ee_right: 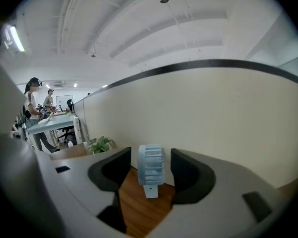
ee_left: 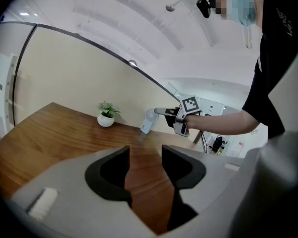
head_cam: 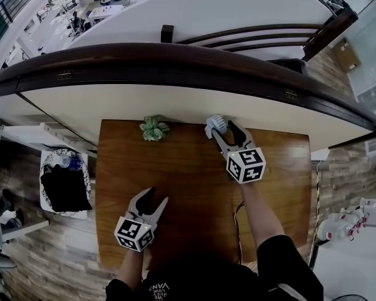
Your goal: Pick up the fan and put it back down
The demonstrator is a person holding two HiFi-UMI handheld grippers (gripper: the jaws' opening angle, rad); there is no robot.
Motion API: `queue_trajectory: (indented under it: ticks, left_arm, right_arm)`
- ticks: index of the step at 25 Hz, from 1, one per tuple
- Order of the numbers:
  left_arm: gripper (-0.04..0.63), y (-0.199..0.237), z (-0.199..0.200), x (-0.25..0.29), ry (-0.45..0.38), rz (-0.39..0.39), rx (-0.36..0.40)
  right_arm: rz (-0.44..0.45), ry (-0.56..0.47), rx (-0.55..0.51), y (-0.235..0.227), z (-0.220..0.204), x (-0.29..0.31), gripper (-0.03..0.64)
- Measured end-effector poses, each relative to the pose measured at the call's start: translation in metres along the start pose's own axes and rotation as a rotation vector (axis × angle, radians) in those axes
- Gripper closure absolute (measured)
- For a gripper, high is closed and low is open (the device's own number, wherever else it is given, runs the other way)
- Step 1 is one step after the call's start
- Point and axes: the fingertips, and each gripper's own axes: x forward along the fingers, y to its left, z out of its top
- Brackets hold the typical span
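Observation:
A small pale-blue fan [head_cam: 217, 124] stands upright on its base at the far edge of the wooden table [head_cam: 175, 180], close to the cream partition. My right gripper [head_cam: 222, 131] is at the fan, one jaw on each side of its head. In the right gripper view the fan [ee_right: 150, 170] sits between the jaws of the right gripper [ee_right: 150, 157] with a narrow gap on both sides, so the gripper is open. My left gripper [head_cam: 155, 196] hovers open and empty over the near left of the table. The left gripper view shows the fan [ee_left: 149, 119] and the right gripper [ee_left: 159, 114] across the table.
A small potted plant [head_cam: 153, 128] stands at the far edge, left of the fan. A cream partition [head_cam: 175, 105] with a dark rail closes off the back of the table. A thin cable [head_cam: 238, 218] lies near the right forearm. A stool with dark cloth [head_cam: 64, 184] stands left of the table.

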Motion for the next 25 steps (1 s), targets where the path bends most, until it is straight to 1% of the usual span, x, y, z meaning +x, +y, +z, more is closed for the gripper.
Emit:
queue_trajectory:
  ticks: [8,12,16,21,22,25]
  left_arm:
    - [0.394,-0.032,0.009,-0.012,-0.025,-0.006,0.026]
    - [0.394,-0.049,0.011,-0.019,-0.031,-0.005,0.04]
    - [0.394,-0.067,0.01,-0.025,-0.038,-0.005,0.045]
    - [0.402,-0.094,0.011,-0.027,-0.07,0.003,0.068]
    - [0.406,-0.1,0.012,-0.028,-0.076,0.006,0.072]
    - [0.44,-0.119,0.012,-0.032,-0.087,0.026,0.085]
  right_arm:
    - [0.002,-0.04,0.011,0.012,0.009,-0.052,0.397]
    - [0.013,-0.035,0.023,0.023,0.0,-0.085,0.397]
    - [0.028,-0.026,0.059,0.034,-0.012,-0.122,0.397]
    - [0.042,-0.041,0.066,0.042,-0.023,-0.17,0.4]
    - [0.044,-0.043,0.065,0.044,-0.025,-0.179,0.416]
    - [0.045,-0.056,0.058,0.046,-0.03,-0.205,0.507]
